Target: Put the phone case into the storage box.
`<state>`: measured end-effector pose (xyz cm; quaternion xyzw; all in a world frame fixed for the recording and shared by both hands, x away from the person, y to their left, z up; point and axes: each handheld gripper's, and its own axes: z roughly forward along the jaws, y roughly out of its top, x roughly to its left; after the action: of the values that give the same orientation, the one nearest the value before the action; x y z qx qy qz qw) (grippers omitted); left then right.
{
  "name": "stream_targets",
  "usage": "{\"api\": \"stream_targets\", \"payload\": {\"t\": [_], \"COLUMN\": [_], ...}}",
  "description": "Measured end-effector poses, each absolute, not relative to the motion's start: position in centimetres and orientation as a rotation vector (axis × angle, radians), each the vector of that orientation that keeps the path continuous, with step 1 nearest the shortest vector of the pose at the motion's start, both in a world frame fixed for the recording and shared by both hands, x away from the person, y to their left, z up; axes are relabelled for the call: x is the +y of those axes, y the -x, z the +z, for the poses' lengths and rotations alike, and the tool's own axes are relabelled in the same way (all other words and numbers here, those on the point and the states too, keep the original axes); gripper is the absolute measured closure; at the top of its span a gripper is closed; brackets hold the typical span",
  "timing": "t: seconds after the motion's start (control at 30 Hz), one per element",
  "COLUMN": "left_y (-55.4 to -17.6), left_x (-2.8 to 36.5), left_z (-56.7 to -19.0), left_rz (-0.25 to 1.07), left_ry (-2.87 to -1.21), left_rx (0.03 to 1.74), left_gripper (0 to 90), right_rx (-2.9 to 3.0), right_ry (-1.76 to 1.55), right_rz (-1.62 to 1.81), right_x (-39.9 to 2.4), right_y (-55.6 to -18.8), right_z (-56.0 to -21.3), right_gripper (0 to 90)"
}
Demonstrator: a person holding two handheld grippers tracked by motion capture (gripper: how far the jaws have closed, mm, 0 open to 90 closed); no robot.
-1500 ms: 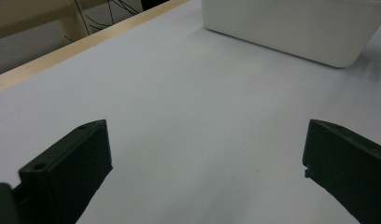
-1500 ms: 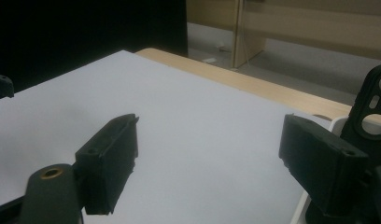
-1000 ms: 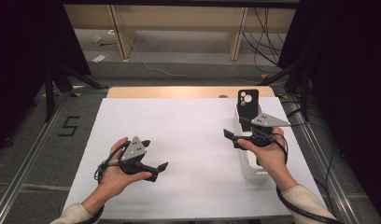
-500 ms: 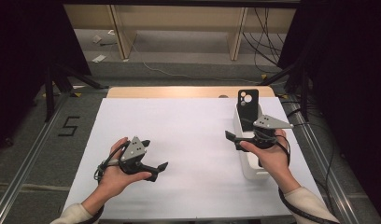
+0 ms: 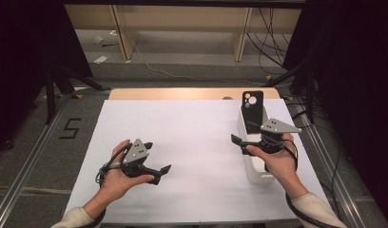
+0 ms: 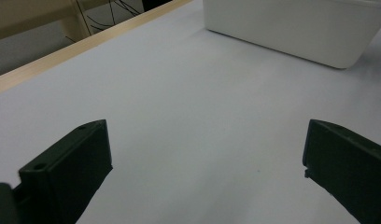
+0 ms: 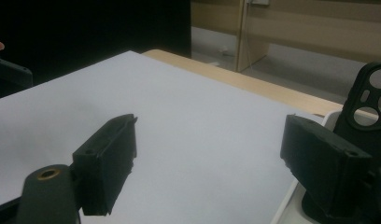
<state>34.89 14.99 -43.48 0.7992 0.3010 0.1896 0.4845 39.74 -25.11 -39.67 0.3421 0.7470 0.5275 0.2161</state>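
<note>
Table top [image 5: 192,142] looks like smooth matt white paper over a pale wood edge, bin [image 6: 291,28] is satiny white plastic, phone case [image 7: 368,112] matt black.

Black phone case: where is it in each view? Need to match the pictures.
High view: black phone case stands upright in the far end of the white bin, right of centre, just beyond the right gripper.
Left gripper view: not in it; the bin sits at the top right.
Right gripper view: far right edge, behind the right-hand jaw.
Shared landmark: the white bin, on the white table sheet.
</note>
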Motion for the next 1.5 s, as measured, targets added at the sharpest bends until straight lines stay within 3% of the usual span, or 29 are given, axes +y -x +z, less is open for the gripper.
{"api": "stream_targets", "payload": {"t": [1.5], "left_y": [-34.9], "left_x": [15.0], "left_z": [-43.4], "left_rz": [0.461], "left_ry": [-1.941], "left_rx": [0.736], "left_gripper": [0.9], "right_rx": [2.033], "right_ry": [-0.897], "right_rz": [1.505], "right_x": [-26.4], "right_y": [-38.2], "right_z": [-39.5], "right_gripper": [17.9]}}
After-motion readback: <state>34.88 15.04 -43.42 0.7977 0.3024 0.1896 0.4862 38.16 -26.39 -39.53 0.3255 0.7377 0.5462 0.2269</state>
